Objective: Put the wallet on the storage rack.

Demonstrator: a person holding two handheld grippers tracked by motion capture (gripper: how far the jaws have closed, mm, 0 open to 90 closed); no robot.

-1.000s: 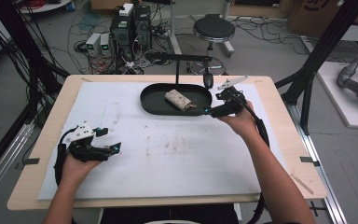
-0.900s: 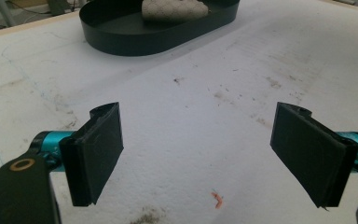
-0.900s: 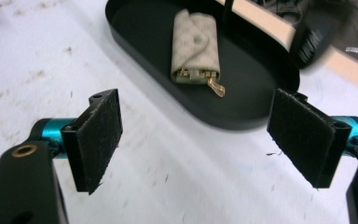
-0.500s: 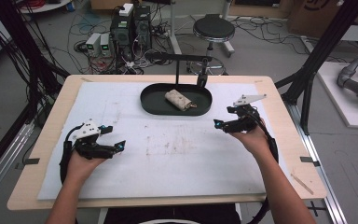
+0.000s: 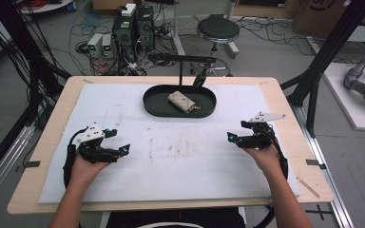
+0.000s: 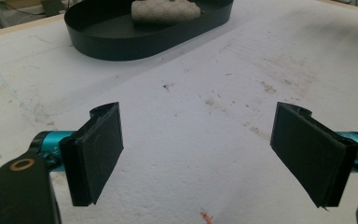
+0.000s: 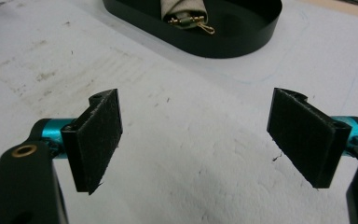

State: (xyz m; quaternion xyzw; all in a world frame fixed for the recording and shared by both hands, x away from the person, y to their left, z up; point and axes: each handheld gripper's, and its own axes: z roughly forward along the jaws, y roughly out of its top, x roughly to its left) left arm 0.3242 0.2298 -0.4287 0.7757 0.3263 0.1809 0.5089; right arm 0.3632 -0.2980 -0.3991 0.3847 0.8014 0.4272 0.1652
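The left gripper (image 5: 116, 142) and right gripper (image 5: 235, 132) are hovering over the white mat (image 5: 180, 156), jaws spread apart, gripping nothing. The pouch (image 5: 180, 102) is lying in the black tray (image 5: 154, 102).

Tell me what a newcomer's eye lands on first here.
First, the black oval tray at the far middle of the white mat, with a pale quilted pouch lying inside it, a brass clasp at one end. Next, the two grippers held low over the mat near the person's side: the left gripper and the right gripper, both with jaws wide open and empty.
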